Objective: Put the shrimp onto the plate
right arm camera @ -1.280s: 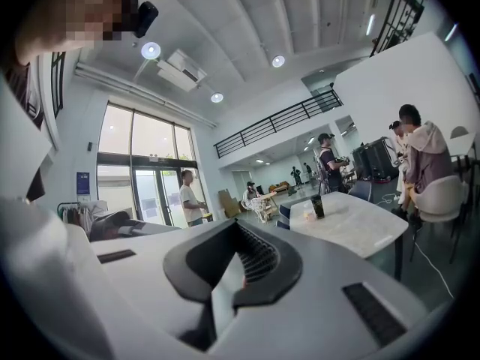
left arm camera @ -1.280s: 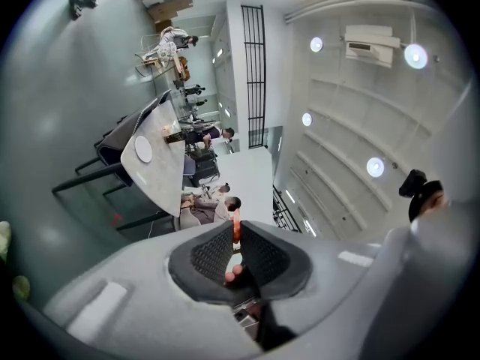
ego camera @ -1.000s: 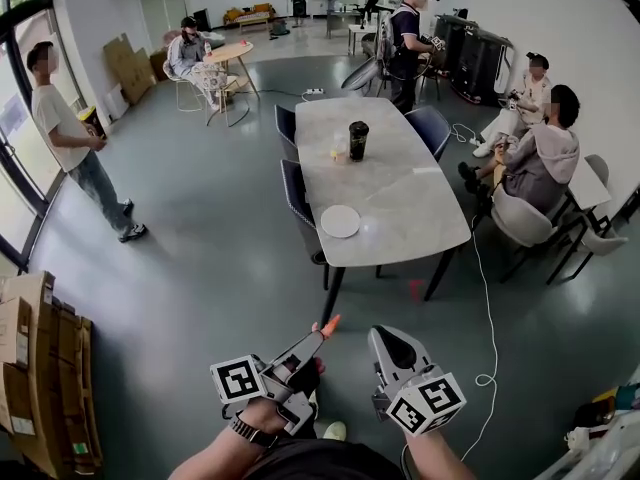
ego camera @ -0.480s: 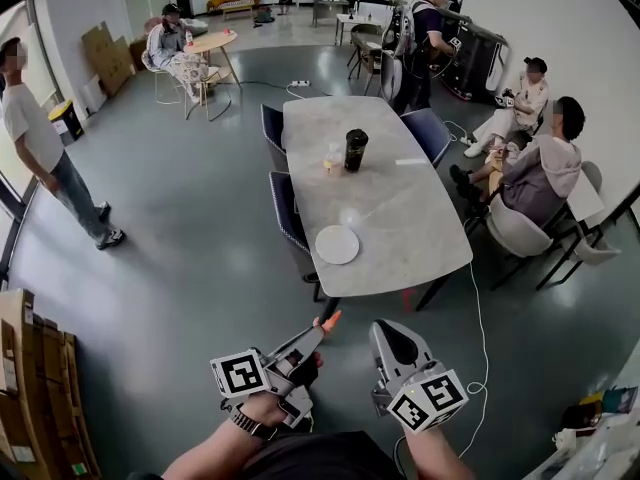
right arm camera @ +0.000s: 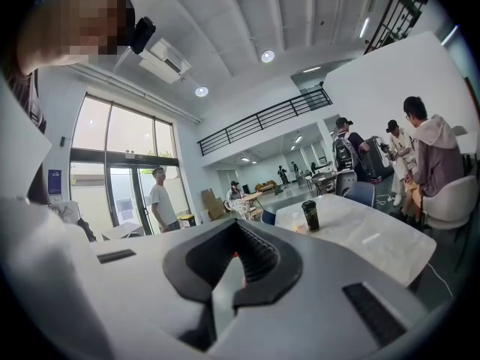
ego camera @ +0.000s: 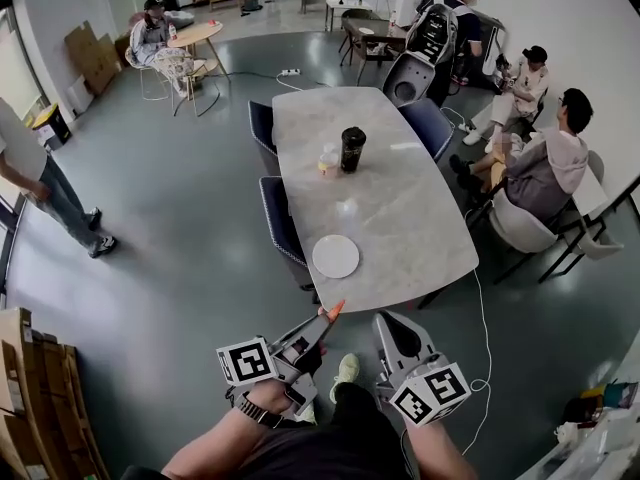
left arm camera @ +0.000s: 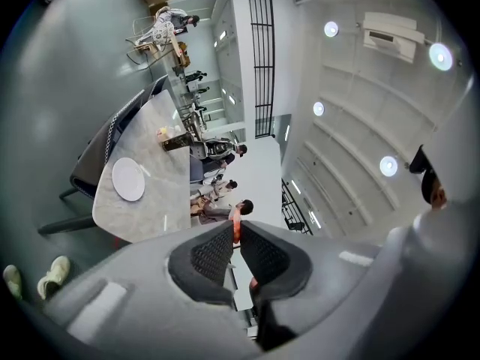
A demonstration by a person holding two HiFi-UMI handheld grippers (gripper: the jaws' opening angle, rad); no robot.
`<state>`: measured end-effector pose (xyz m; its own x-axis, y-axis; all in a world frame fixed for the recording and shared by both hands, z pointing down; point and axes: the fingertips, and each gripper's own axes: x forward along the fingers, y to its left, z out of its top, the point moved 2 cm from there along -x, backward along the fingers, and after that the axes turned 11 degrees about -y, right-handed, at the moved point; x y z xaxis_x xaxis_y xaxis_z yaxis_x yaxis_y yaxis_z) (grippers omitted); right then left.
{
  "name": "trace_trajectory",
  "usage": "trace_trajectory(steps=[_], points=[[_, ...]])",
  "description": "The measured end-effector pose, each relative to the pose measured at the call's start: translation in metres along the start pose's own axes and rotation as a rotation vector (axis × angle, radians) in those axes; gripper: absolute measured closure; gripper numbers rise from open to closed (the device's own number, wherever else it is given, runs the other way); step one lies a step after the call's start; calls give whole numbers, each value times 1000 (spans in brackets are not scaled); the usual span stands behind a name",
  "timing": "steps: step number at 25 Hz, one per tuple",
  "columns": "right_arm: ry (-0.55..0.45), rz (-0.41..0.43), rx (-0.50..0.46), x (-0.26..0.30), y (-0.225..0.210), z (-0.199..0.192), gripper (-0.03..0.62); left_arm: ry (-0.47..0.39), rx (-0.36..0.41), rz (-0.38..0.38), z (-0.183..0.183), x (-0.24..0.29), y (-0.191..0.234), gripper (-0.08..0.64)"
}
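Left gripper [ego camera: 325, 320]: my jaws are almost together, clamped on the shrimp [ego camera: 335, 311]. I hold this gripper level, pointing toward the plate [ego camera: 336, 256].
Right gripper [ego camera: 384, 317]: my jaws are pressed together with nothing between them. It sits to the right of the left gripper, on my side of the plate.
Shrimp: thin and orange, pinched between my left pads with one end sticking out past the tips. It is in the air on my side of the plate, near it but not touching.
Plate: white, round and bare. It lies flat at the near end of the pale marbled surface [ego camera: 400, 218].
Black cup [ego camera: 352, 149]: upright on the surface, well beyond the plate.
Small clear bottle [ego camera: 329, 160]: just left of the black cup, also beyond the plate.
Dark chairs [ego camera: 277, 218]: two, drawn up to the surface left of the plate.
People: several sit or stand well beyond the plate.
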<state>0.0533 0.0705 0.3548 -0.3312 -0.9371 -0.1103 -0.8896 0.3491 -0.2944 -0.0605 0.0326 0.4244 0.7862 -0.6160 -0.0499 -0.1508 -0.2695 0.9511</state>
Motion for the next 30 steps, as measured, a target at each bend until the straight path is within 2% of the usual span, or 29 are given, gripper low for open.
trace_trajectory(steps=[5, 9, 15, 20, 30], points=[[27, 27, 11, 39, -44, -8, 591, -7, 12, 31, 10, 50, 30, 528], [63, 85, 17, 76, -79, -8, 591, -28, 22, 101, 20, 81, 54, 528], [95, 162, 27, 132, -142, -5, 591, -61, 26, 140, 37, 149, 88, 528], [143, 211, 68, 158, -167, -19, 591, -81, -11, 202, 36, 169, 121, 528], [200, 196, 69, 186, -180, -73, 591, -46, -90, 287, 42, 194, 206, 528]])
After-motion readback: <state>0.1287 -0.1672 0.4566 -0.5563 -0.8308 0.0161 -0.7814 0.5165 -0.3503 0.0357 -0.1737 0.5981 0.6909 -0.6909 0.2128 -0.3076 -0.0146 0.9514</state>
